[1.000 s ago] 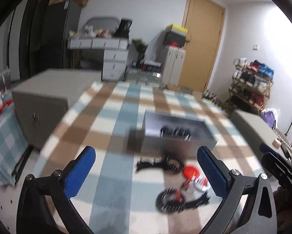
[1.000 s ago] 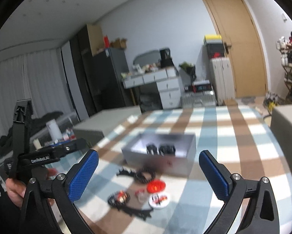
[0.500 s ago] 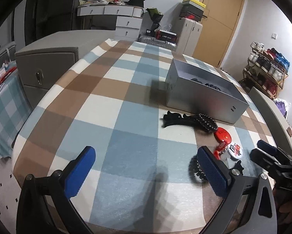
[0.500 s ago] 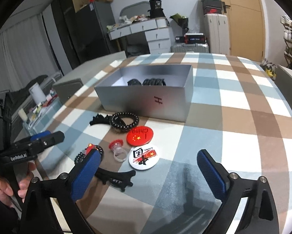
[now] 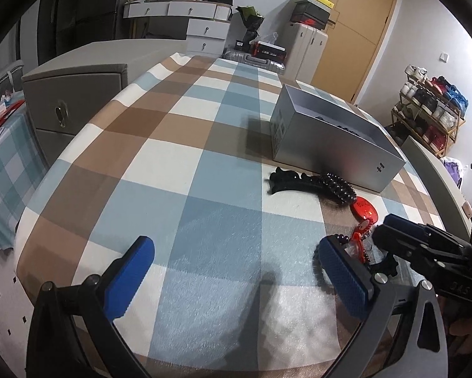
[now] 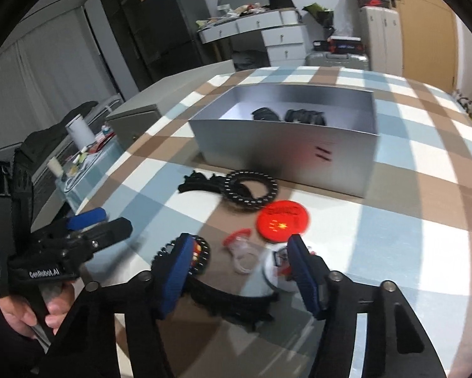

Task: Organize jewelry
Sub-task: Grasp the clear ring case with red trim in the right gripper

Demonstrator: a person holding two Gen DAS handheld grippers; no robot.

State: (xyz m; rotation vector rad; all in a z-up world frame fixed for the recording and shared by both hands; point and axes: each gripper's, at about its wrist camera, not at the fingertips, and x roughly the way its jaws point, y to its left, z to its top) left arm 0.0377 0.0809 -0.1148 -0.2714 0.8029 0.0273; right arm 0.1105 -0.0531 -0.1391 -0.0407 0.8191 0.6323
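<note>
Nearest, right gripper (image 6: 239, 271) with blue pads, jaws closing, angled down over the loose pile. Between the pads but ungripped: a clear ring with a red top (image 6: 240, 250), a white round badge (image 6: 275, 269) by the right pad, a black beaded bracelet with coloured beads (image 6: 201, 252) behind the left pad. Nothing pressed yet; probably closing to fit a small piece, the ring looking likeliest.

Under that gripper, a black toothed hair claw (image 6: 233, 299) on the checked tablecloth (image 6: 409, 252).

Left gripper (image 5: 236, 271), jaws wide, empty over bare cloth beside the pile; seemingly parked clear to leave room for the other.

Next out, a red round badge with yellow stars (image 6: 283, 220), then a second black beaded bracelet (image 6: 251, 187) overlapping a second black hair claw (image 6: 198, 182), just before the box.

Farthest, an open grey rectangular box (image 6: 283, 154), likely the collecting place: two dark items already inside, too blurred to name.

Count outside the box: two bracelets, two claws, two badges, one ring.
</note>
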